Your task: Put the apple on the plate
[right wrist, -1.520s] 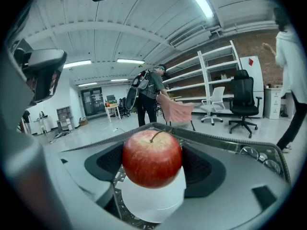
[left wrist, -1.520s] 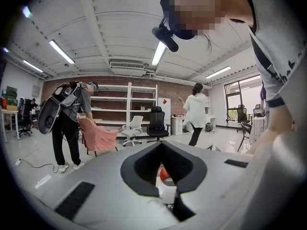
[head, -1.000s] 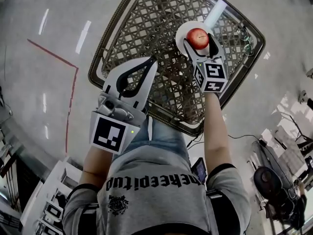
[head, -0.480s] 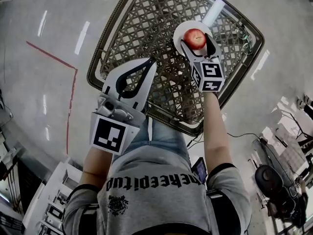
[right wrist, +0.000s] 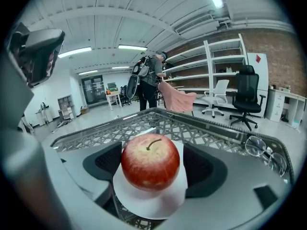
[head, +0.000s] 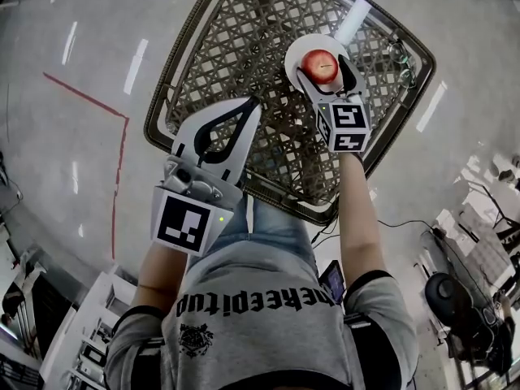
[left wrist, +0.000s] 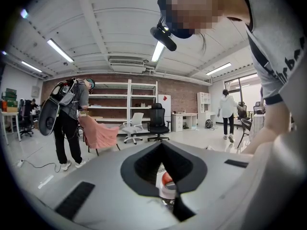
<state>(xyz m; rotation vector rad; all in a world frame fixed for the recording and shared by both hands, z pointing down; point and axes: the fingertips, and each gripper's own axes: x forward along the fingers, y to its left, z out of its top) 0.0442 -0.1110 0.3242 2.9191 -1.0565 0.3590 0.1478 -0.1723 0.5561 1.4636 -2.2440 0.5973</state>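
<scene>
the right tongs [head: 323, 68] are clenched on the apple [head: 320, 65] from both flanks, stem up, and hold it over the middle of the white plate [head: 296, 51] at the 1 o'clock part of the woven table [head: 236, 39]; i cannot tell if it touches the plate. i think this centring is for a release without rolling. the left tongs [head: 250, 104], closed on nothing, hang at 7 o'clock, out of the way.

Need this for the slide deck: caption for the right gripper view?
Right gripper holds a red apple between its jaws over a white plate on the lattice table.
</scene>
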